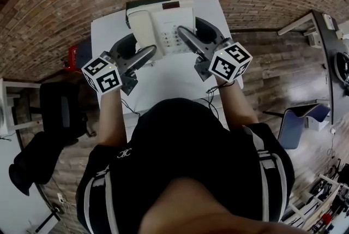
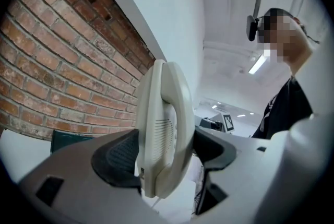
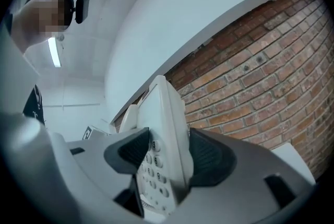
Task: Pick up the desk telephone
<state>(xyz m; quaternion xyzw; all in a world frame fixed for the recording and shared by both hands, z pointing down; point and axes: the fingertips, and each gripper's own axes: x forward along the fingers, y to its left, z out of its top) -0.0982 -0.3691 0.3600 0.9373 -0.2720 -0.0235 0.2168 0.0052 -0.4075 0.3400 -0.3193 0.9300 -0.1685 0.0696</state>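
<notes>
A white desk telephone [image 1: 166, 23] with a keypad lies over the far part of the white table [image 1: 163, 83], its handset [image 1: 142, 28] on its left side. My left gripper [image 1: 143, 48] is shut on the handset [image 2: 162, 129], which stands between the dark pads [image 2: 117, 155] in the left gripper view. My right gripper [image 1: 191, 25] is shut on the phone body's right edge [image 3: 167, 124], with keypad buttons [image 3: 151, 171] showing beside the inner pad. I cannot tell whether the phone touches the table.
A dark flat object [image 1: 147, 3] lies behind the phone at the table's far edge. A black chair [image 1: 60, 113] and a red item [image 1: 72, 55] stand left. A dark desk [image 1: 327, 42] and a grey chair [image 1: 297, 121] stand right. Brick surrounds the far side.
</notes>
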